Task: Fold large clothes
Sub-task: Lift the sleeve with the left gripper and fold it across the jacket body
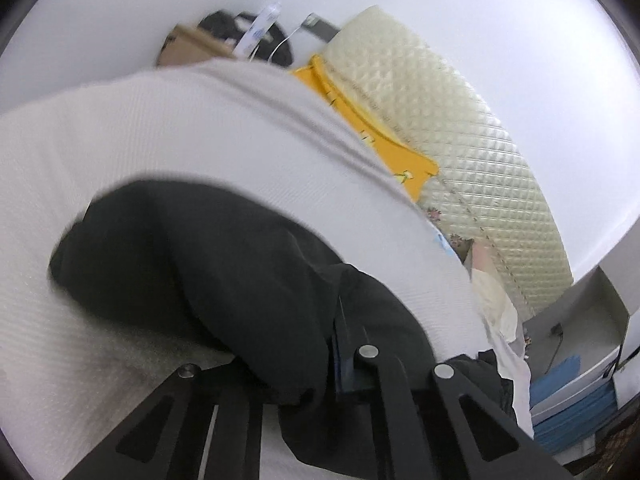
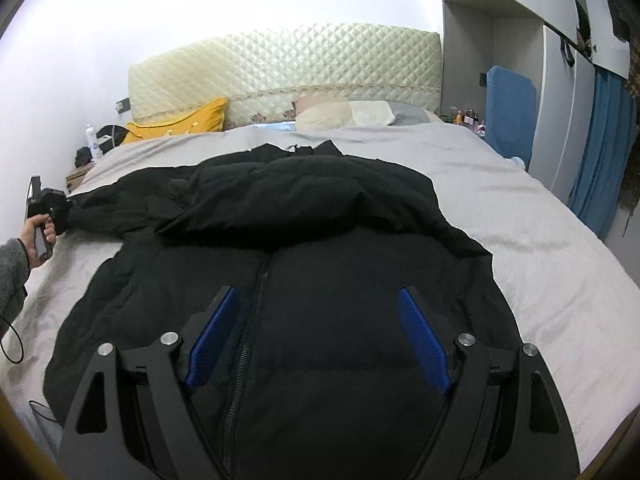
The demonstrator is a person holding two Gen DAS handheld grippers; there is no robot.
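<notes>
At the far left of the right wrist view, a hand [image 2: 38,236] in a grey sleeve [image 2: 12,276] holds the left gripper [image 2: 60,210], whose jaws are pinched tight on the cuff of the black jacket's left sleeve [image 2: 120,208]; the left wrist view confirms it, with black cloth bunched between the closed fingers [image 1: 340,344] and the sleeve stretching away over the pale bedspread [image 1: 200,120]. No earlier view is at hand, so only the closed grip can be told. The black jacket [image 2: 320,280] lies spread front-up on the grey-white bed [image 2: 540,240], its zip [image 2: 260,280] running toward the near edge, the collar end far, and the right sleeve folded across the chest. Beyond the bed's far left corner a low stand carries a white bottle [image 2: 91,140] and some dark items too small to name; a cardboard box [image 1: 184,46] shows there in the left wrist view, its contents hidden. Along the far side stand a quilted cream headboard [image 2: 288,64], a yellow pillow [image 2: 180,122] and pale pillows [image 2: 344,114]. Near the middle, the right gripper [image 2: 320,336] hovers over the jacket's lower front with its blue pads [image 2: 424,344] spread wide, holding nothing. At the right, a wardrobe [image 2: 520,40] has a niche with small bottles [image 2: 466,115] on its shelf, and a blue curtain [image 2: 608,152] hangs beside it.
</notes>
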